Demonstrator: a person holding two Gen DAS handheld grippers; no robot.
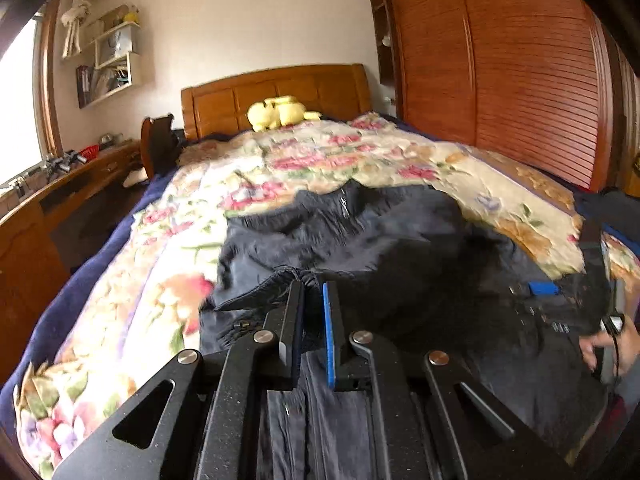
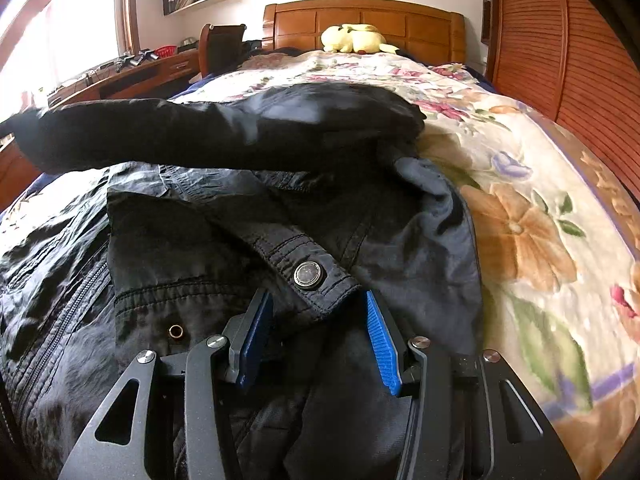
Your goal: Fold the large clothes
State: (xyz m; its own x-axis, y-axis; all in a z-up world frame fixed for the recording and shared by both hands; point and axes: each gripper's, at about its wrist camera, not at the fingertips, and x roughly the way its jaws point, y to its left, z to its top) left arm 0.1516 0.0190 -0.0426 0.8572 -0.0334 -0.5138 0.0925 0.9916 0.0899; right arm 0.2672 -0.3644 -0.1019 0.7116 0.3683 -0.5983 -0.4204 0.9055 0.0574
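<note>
Bottom centre of the left wrist view: left hand-held gripper [image 1: 314, 292] nearly closed, pinching a fold of the dark jacket [image 1: 400, 240], cloth running back between the fingers. Jacket lies spread on the floral bedspread [image 1: 320, 156], mid-frame. Right wrist view: right hand-held gripper [image 2: 320, 304] about half open, straddling a snap-button tab [image 2: 306, 272]; pads not pressing it. Yellow plush toy [image 2: 354, 38] sits at the headboard [image 2: 360, 16], top centre.
</note>
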